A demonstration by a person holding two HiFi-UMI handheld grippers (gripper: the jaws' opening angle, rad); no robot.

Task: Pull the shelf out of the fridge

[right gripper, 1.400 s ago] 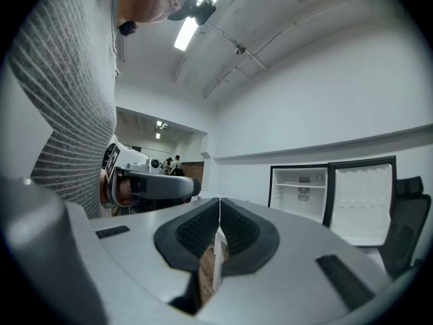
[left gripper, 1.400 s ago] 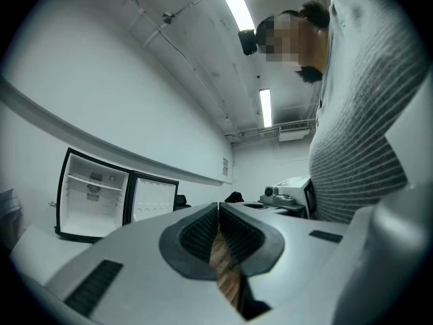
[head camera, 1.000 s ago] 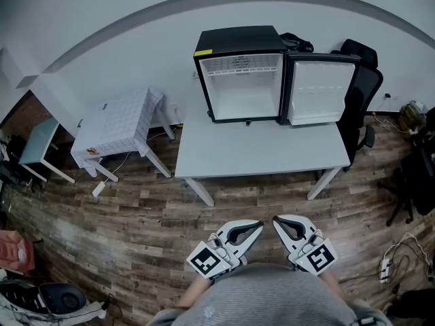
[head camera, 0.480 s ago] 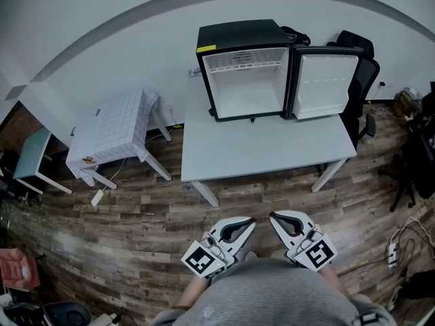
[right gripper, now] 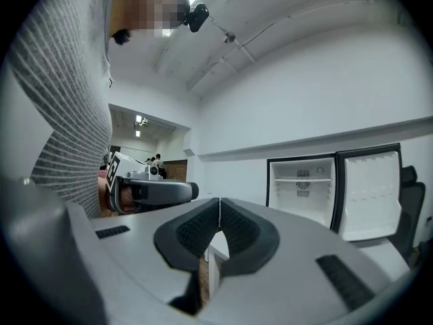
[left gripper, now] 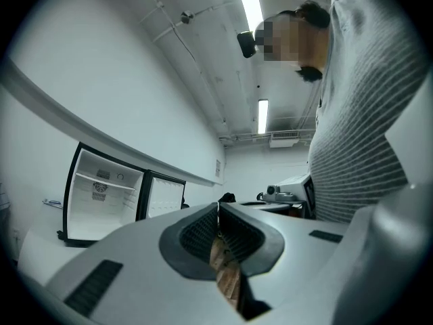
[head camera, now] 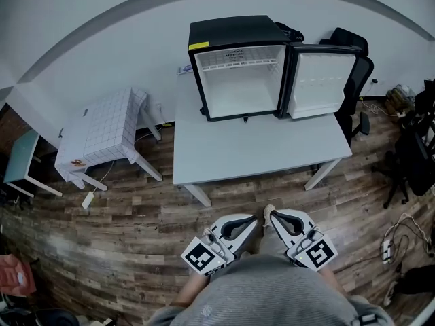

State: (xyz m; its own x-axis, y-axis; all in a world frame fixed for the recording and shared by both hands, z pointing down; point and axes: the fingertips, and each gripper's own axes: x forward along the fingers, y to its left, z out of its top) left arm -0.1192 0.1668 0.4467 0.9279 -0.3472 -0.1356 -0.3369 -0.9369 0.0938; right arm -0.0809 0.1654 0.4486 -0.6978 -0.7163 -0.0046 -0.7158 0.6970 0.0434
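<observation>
- The thin white shelf (head camera: 238, 66) sits high inside the black mini fridge (head camera: 231, 29), which stands with its door open at 12 o'clock on the pale grey worktop (head camera: 258, 148) in the head view. The worktop has drawn nearer over the last second, so the approach is probably under way. The left claw (head camera: 257, 218) and right claw (head camera: 272, 216) hang at 6 o'clock, well apart from the fridge.
- Left gripper view: the claw is closed and empty, with the shelf far off at 9 o'clock.
- Right gripper view: the claw is closed on nothing, with the shelf at 3 o'clock. Both must open before any pull.
</observation>
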